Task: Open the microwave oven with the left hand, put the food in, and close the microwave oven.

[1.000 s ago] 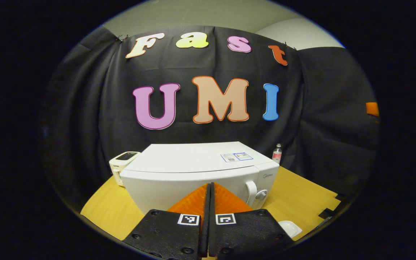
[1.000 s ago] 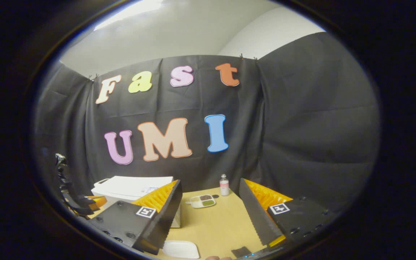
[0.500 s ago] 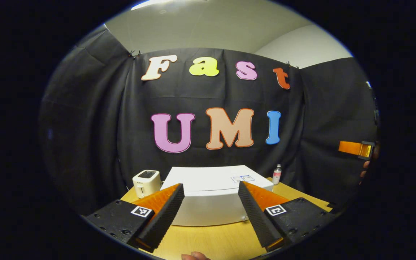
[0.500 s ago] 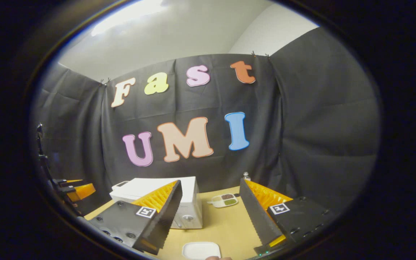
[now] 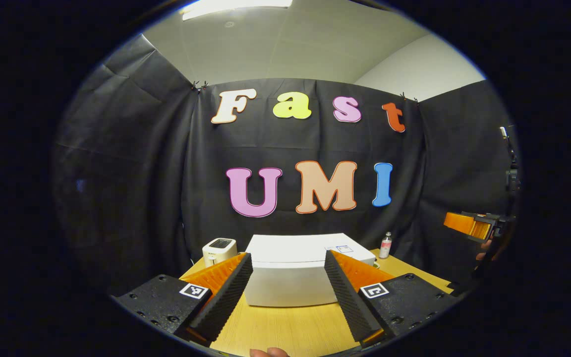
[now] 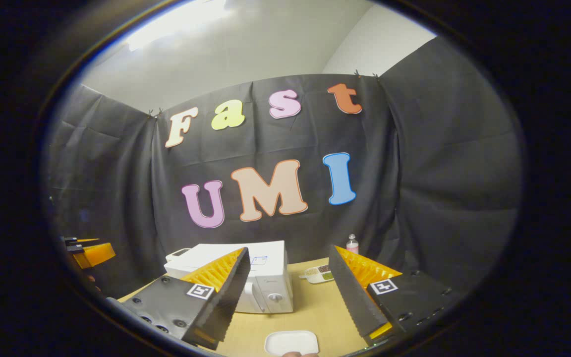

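In the left gripper view we see the left gripper (image 5: 288, 297) spread wide before the microwave (image 5: 295, 277), a toaster (image 5: 219, 249) beside it; the right gripper view adds the wide-spread right gripper (image 6: 285, 302), a food tray (image 6: 319, 273) and a white dish (image 6: 291, 342).

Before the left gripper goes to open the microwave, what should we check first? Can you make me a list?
1. Left gripper open and empty: ok, its fingers stand wide apart with nothing between them.
2. Microwave door shut: ok, closed with its handle showing in the right gripper view.
3. Left gripper at the handle: not ok, it is back from the microwave.
4. Right gripper free: ok, open and holding nothing.
5. Food tray ready: ok, it sits on the table beside the microwave.
6. Small white dish out of the way: cannot tell, it lies in front of the microwave.
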### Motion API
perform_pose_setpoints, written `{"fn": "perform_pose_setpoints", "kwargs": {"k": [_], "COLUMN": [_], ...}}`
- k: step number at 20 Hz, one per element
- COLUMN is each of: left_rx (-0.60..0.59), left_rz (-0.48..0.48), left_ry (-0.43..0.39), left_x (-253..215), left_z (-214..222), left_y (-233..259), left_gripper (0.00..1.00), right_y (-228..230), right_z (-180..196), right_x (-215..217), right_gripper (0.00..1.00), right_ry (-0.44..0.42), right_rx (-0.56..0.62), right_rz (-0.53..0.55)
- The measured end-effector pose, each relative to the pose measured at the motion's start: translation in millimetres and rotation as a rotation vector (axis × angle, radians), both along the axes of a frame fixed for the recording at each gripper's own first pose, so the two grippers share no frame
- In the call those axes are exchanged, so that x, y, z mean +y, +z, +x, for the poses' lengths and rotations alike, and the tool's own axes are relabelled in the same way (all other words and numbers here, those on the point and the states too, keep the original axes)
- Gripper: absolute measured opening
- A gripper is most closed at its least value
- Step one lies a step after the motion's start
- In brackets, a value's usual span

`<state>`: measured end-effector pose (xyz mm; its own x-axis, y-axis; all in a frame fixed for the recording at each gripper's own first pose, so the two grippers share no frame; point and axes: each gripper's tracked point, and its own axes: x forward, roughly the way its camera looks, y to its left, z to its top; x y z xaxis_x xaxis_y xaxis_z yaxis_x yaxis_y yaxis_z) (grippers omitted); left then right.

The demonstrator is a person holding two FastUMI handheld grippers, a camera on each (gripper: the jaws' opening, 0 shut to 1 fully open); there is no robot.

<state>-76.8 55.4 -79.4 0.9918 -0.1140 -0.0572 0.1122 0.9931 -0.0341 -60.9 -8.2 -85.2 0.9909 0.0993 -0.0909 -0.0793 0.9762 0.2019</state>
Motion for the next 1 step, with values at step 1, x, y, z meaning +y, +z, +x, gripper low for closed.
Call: {"fn": "perform_pose_setpoints", "kwargs": {"k": [1], "left_rx": [-0.008], "left_rz": [0.011], "left_ry": [0.002], "left_x": [3.9], "left_z": [0.5], "left_y": [2.6], "left_gripper": [0.95], "right_y": [-0.1], "right_z": [-0.6], "right_x": [1.3], "right_gripper": [0.88], "right_ry": [0.002], "right_rx": [-0.001], "right_rz": [0.001]}}
